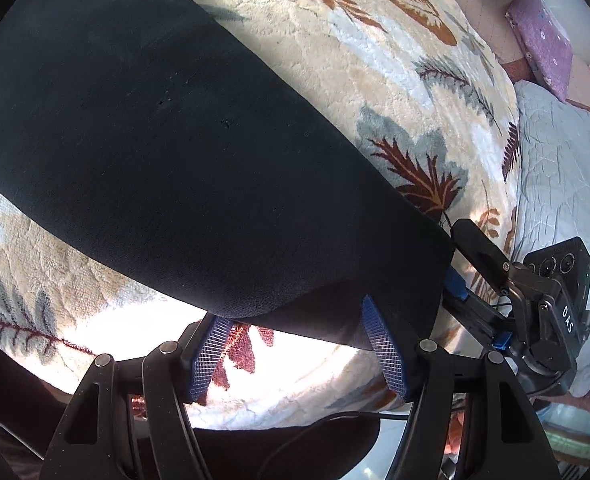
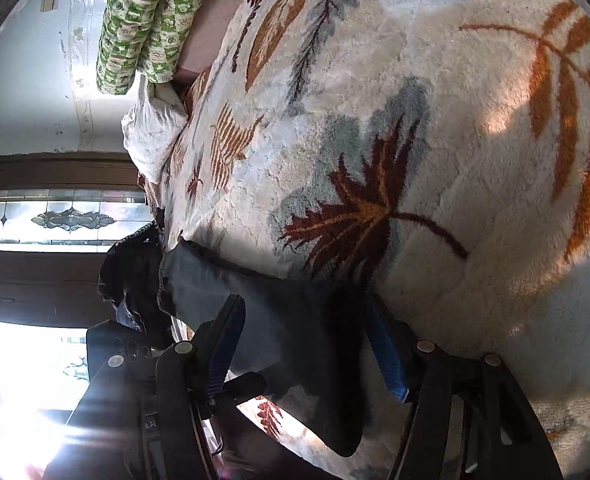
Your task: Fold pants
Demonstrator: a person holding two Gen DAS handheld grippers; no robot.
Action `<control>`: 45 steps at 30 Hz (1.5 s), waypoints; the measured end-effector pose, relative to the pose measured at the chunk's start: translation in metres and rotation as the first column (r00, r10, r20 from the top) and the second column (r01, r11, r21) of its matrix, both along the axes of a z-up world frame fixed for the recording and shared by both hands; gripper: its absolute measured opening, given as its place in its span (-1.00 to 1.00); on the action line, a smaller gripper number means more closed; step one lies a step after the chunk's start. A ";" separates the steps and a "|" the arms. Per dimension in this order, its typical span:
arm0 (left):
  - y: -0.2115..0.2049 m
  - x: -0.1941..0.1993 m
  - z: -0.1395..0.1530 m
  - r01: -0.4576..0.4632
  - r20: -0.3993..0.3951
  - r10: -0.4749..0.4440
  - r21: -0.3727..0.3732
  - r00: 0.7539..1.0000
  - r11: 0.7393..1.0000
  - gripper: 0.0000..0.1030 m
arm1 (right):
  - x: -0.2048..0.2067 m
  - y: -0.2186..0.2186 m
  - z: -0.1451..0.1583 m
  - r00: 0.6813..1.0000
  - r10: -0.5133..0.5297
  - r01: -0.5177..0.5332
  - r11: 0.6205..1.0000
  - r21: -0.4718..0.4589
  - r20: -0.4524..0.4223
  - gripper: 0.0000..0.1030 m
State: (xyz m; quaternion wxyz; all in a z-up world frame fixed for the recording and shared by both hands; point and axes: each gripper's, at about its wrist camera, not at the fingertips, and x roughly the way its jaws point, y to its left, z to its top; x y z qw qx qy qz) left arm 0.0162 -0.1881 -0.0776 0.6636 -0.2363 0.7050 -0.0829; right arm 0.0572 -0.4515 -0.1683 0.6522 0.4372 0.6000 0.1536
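Both grippers point steeply down at the hem end of the dark pants (image 1: 167, 152), which lie flat on a cream leaf-patterned blanket (image 1: 375, 64). The left gripper (image 1: 295, 344) and right gripper (image 2: 307, 344) stand open, cloth between their blue pads without being pinched.

Bed is wearing a plush cream blanket (image 1: 375, 80) printed with rust, brown and grey-blue leaves; it is covering most of the sleeping surface. Dark pants (image 1: 155, 140) are lying spread flat across the blanket, one end reaching the near edge. Beyond the blanket's far side, a pale blue-grey quilted cover (image 1: 563, 168) is showing, and a purple pillow (image 1: 539, 40) is lying near the corner. A green-and-white patterned roll of bedding (image 2: 143, 24) is resting at the bed's far end, a white pillow (image 2: 151, 136) just beside it.
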 end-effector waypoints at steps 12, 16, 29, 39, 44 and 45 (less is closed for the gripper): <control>-0.018 0.005 -0.006 0.029 0.003 -0.029 0.000 1.000 1.000 -0.44 | -0.011 -0.010 -0.008 0.999 -0.023 0.023 1.000 -0.009 0.049 -0.65; -0.012 0.008 -0.011 0.026 -0.025 -0.028 -0.049 0.999 0.998 -0.68 | -0.016 -0.011 -0.007 0.997 -0.047 0.047 0.999 -0.003 0.058 -0.67; 0.029 0.025 0.003 0.002 -0.030 -0.009 -0.214 1.000 0.977 -0.79 | -0.013 0.010 0.025 0.993 -0.076 0.077 0.997 -0.006 0.093 -0.70; 0.086 0.037 0.024 -0.056 0.016 0.064 -0.296 0.998 0.953 -0.81 | 0.012 0.059 0.067 0.988 -0.026 0.028 1.000 -0.006 0.151 -0.72; 0.132 0.043 0.027 -0.132 0.018 0.146 -0.334 0.989 0.933 -0.81 | 0.032 0.096 0.078 0.986 0.008 -0.009 1.000 0.004 0.165 -0.72; 0.142 0.044 0.026 -0.148 0.015 0.162 -0.338 0.987 0.929 -0.81 | 0.036 0.104 0.078 0.986 0.011 -0.013 1.000 0.010 0.164 -0.72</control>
